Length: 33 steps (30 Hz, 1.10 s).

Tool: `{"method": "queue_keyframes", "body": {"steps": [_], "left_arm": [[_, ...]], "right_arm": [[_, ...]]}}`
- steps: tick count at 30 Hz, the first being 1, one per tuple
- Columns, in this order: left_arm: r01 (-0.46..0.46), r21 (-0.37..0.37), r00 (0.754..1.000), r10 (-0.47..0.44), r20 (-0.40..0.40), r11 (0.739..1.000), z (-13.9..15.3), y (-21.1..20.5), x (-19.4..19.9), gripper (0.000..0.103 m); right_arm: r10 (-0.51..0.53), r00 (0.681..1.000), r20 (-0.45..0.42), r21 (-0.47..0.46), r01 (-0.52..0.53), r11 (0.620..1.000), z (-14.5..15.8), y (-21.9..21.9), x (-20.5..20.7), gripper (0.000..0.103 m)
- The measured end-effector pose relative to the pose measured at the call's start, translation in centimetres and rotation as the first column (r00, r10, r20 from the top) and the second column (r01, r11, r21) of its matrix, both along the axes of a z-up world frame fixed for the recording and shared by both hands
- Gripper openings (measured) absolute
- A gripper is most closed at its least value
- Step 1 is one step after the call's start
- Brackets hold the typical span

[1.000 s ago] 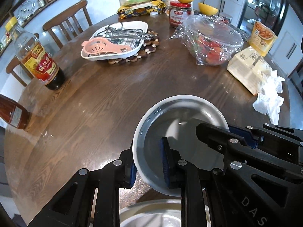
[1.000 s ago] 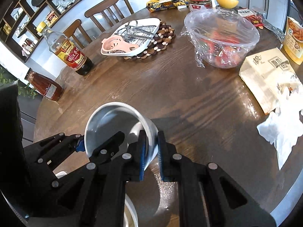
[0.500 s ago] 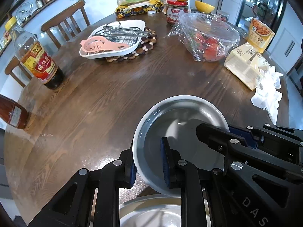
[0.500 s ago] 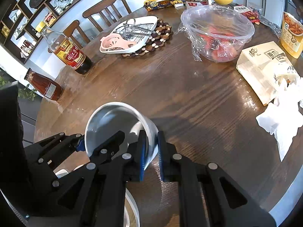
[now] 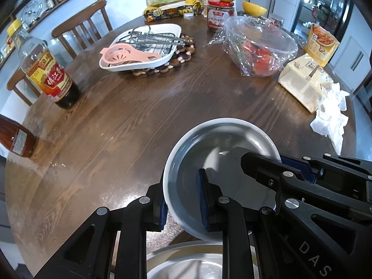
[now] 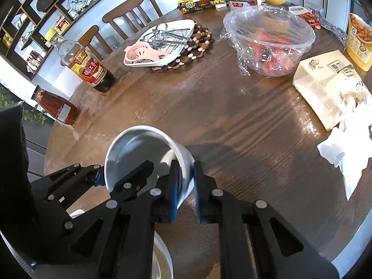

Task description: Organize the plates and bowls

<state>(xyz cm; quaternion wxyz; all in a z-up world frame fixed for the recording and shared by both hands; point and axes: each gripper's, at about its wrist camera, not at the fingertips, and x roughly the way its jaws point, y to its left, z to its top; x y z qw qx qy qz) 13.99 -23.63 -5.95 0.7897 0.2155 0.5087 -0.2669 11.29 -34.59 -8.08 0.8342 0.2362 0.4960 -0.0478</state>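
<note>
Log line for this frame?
left gripper: shut on grey ceramic bowl rim | right gripper: shut on opposite rim | steel basin beneath

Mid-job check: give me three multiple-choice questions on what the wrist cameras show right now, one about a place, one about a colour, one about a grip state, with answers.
1. Where is the pink egg separator?
A. On the white tray
B. Inside the clear bowl
C. Beside the napkins

2. What colour is the inside of the held bowl?
A. Red
B. Grey
C. Yellow

3. How is the bowl held?
A. By the left gripper alone
B. By neither gripper
C. By both grippers, one on each side of the rim

Answers:
1. A, it lies on the near end of the white tray, next to metal tongs.
2. B, its inside is grey with a white rim.
3. C, the left gripper and the right gripper each pinch its wall between their blue pads.
</note>
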Motion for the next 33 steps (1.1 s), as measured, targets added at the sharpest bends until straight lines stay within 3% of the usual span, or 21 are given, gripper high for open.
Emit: {"method": "queue_keyframes", "body": {"steps": [33], "left_arm": [[-0.063,-0.023,0.998,0.063,-0.003,0.998,0.5,2.5,0.5,0.022]], "right_arm": [[0.055,0.998,0.014,-0.014,-0.054,0.998,0.6,2.1,0.9,0.013]]}}
